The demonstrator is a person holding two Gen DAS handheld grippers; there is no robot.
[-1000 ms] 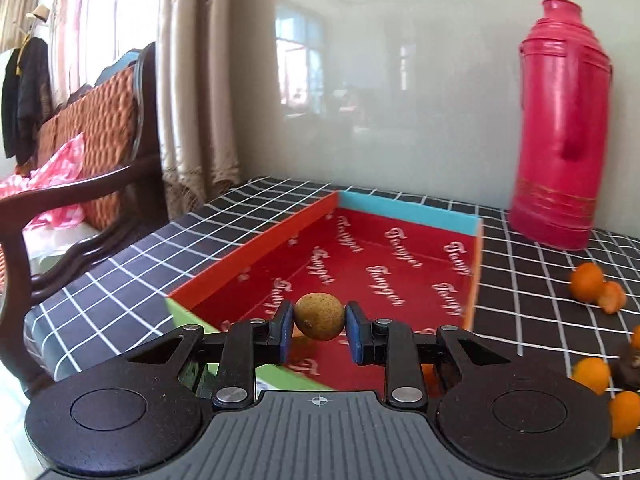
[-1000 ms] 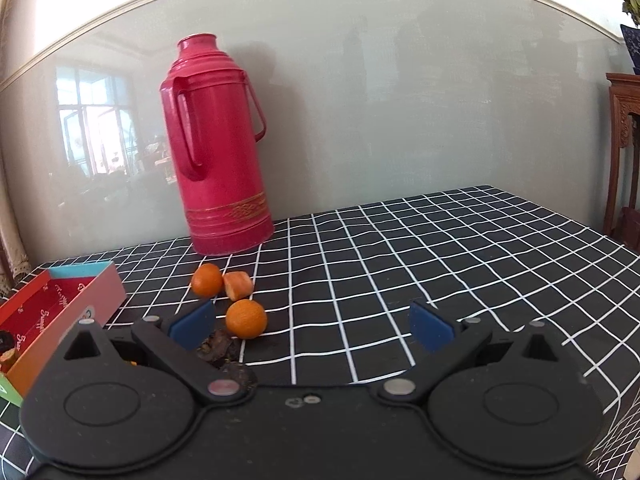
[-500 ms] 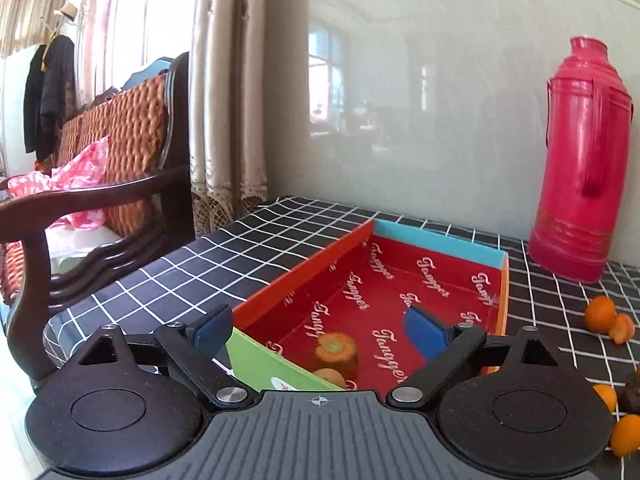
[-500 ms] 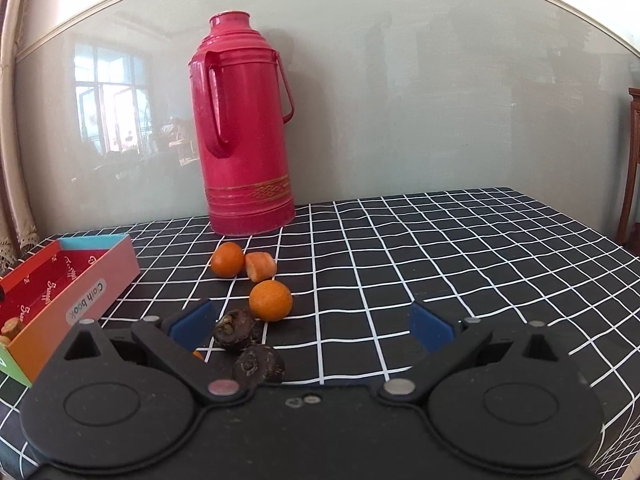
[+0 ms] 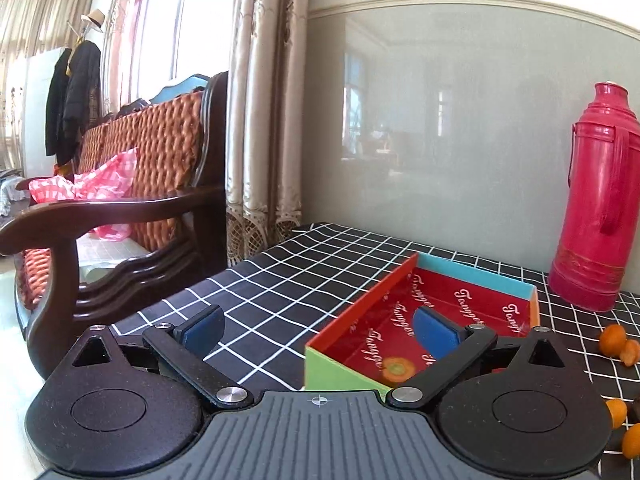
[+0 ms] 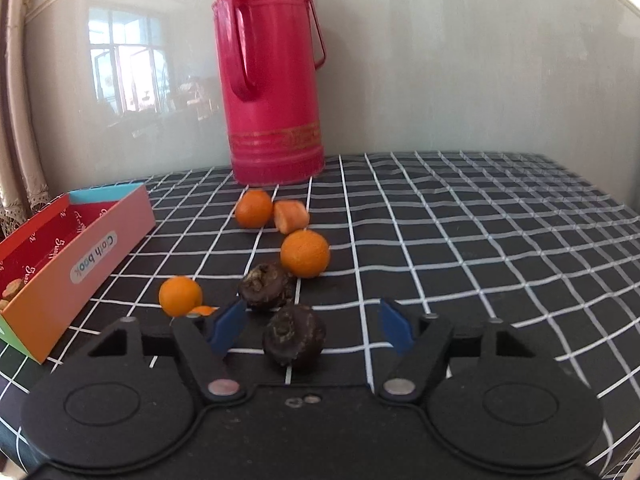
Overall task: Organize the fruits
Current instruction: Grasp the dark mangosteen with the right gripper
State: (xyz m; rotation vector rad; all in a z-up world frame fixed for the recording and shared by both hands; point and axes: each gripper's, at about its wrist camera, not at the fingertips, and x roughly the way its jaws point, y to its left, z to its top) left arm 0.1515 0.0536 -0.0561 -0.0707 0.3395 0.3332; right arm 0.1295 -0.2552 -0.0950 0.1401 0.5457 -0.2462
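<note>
My left gripper is open and empty, above the near left corner of the red-lined box. An orange cut piece lies inside the box. My right gripper is open, low over the table, with a dark round fruit between its fingers, untouched. A second dark fruit lies just beyond. Oranges and a cut orange piece lie scattered ahead. The box stands to the left in the right wrist view.
A tall red thermos stands at the back by the wall, also in the left wrist view. The table has a black checked cloth. A wooden armchair stands beyond the table's left edge.
My left gripper opened, dropped the brownish fruit into the box, then drew back and left. My right gripper moved forward and down to straddle a dark fruit.
</note>
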